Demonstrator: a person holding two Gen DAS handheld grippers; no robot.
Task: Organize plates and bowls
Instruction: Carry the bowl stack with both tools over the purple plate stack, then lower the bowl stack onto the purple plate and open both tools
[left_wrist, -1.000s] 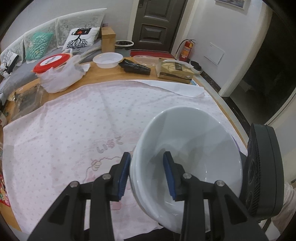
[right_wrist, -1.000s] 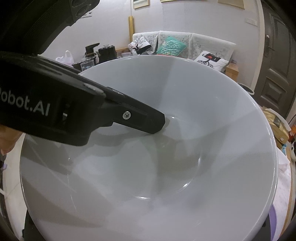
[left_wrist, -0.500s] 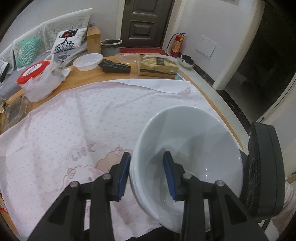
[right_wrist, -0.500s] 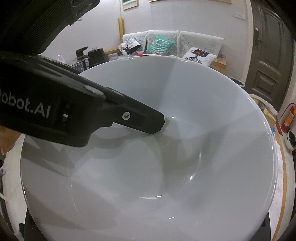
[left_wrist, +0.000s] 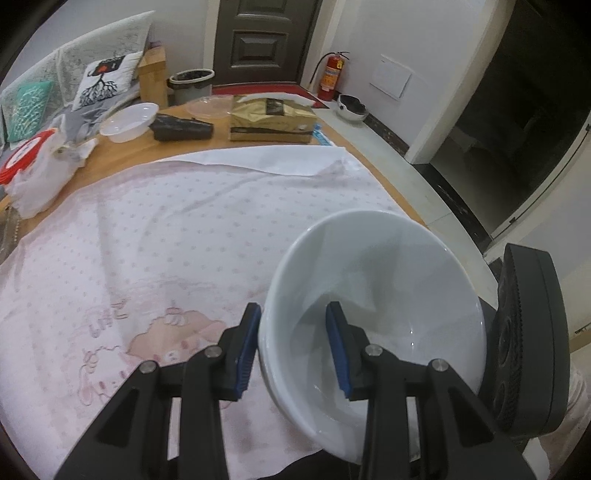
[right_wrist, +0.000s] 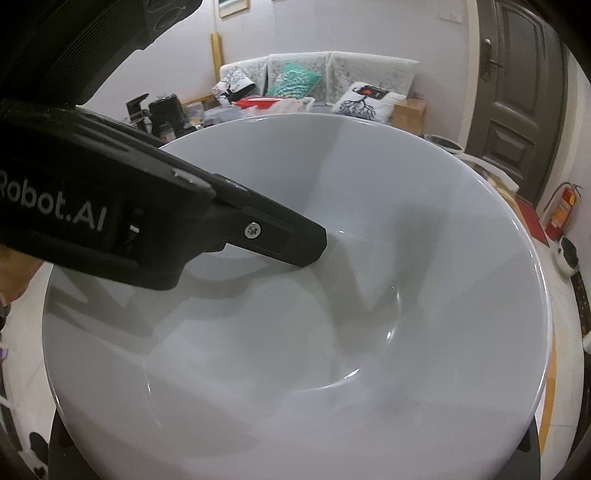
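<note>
A large white bowl (left_wrist: 384, 295) is tilted and held above the right front of the table. My left gripper (left_wrist: 293, 343) is shut on the bowl's left rim, one blue pad (left_wrist: 248, 347) outside and one inside. The bowl (right_wrist: 332, 332) fills the right wrist view, with the left gripper's black finger (right_wrist: 280, 240) reaching into it. The right gripper's own fingers are hidden under the bowl. Its black body (left_wrist: 528, 343) shows just right of the bowl in the left wrist view.
A pink dotted cloth (left_wrist: 166, 240) covers the wooden table (left_wrist: 122, 155). At the far edge stand a small white bowl (left_wrist: 129, 120), a black object (left_wrist: 183, 127), a gold box (left_wrist: 271, 118), a clear plate (left_wrist: 208, 107) and a white bag with a red lid (left_wrist: 33, 166).
Both views have swung to the right with the bowl still gripped. The bowl keeps the same place between the left fingers.
</note>
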